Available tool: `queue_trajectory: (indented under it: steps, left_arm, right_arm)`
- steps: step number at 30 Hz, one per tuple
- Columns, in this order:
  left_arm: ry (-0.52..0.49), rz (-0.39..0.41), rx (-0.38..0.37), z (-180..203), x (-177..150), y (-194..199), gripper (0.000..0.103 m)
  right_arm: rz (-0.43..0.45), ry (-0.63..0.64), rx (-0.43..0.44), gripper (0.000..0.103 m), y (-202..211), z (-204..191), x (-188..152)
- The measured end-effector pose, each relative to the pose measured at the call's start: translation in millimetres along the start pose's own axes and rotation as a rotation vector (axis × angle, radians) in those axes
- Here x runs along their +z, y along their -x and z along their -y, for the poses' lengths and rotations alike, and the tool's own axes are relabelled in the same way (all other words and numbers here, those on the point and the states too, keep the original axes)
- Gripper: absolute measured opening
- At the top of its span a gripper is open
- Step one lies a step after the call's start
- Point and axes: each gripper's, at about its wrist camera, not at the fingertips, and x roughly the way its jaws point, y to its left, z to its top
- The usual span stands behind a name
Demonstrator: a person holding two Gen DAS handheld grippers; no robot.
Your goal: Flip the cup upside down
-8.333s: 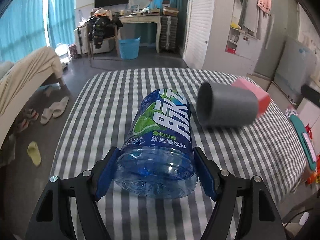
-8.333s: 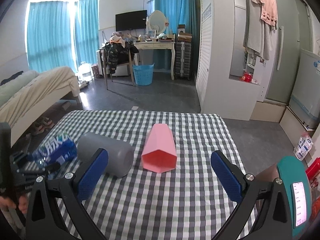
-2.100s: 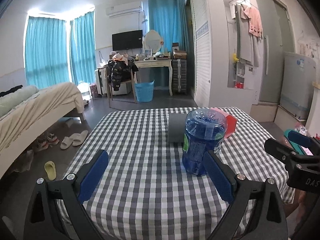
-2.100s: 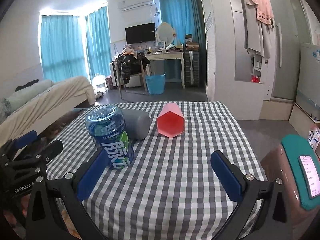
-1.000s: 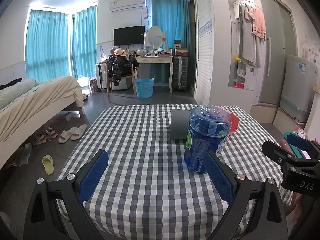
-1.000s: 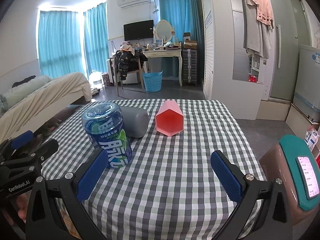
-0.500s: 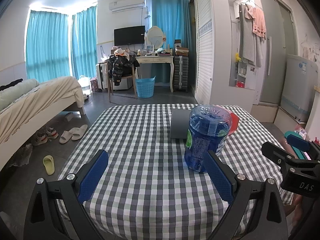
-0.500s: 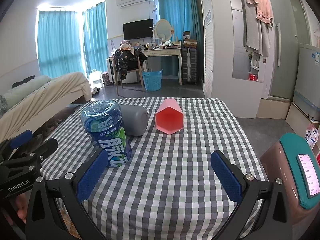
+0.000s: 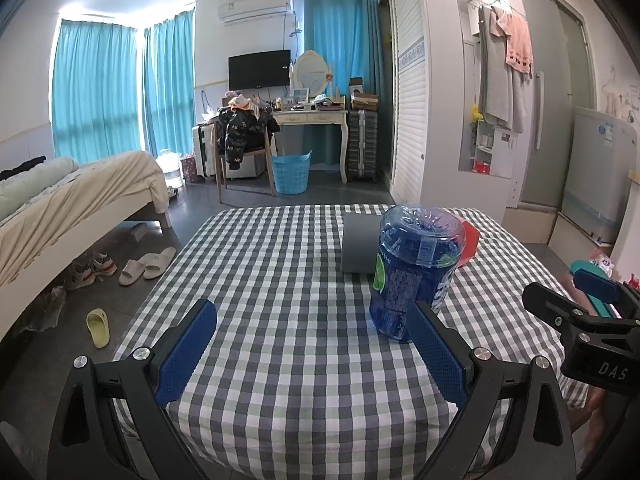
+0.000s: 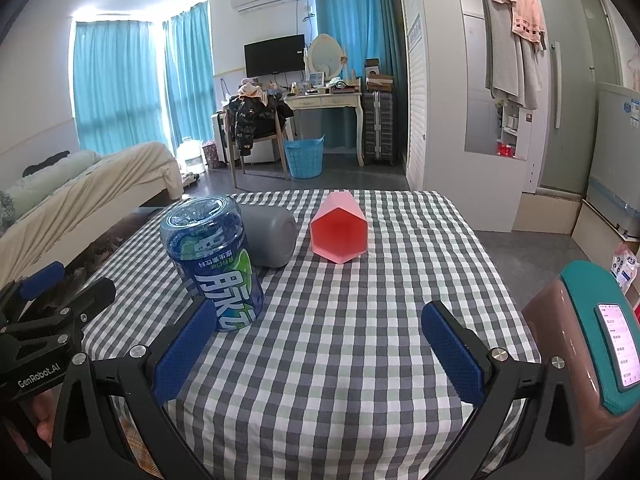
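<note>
On the checkered bench (image 10: 340, 344) in a bedroom with teal curtains (image 9: 96, 92), both the left gripper (image 9: 312, 344) and the right gripper (image 10: 318, 346) are spread wide, holding nothing.

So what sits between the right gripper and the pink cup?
Nothing: in the right wrist view only bare checked tablecloth lies between the right gripper and the pink cup.

both wrist views face across the checked table (image 9: 288, 280), sharing three cups.
</note>
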Motion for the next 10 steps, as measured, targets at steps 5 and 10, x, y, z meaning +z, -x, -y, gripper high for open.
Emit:
queue_trajectory:
  steps: [5,10]
  left_arm:
    - [0.001,0.001,0.000,0.1,-0.3,0.0,0.099]
    - [-0.007,0.004,0.007,-0.6,-3.1,-0.5,0.099]
  right_arm:
    - [-0.002,0.001,0.001,0.103,-1.1,-0.8,0.3]
    - [-0.008,0.002,0.002,0.103,-3.5,-2.5,-1.6]
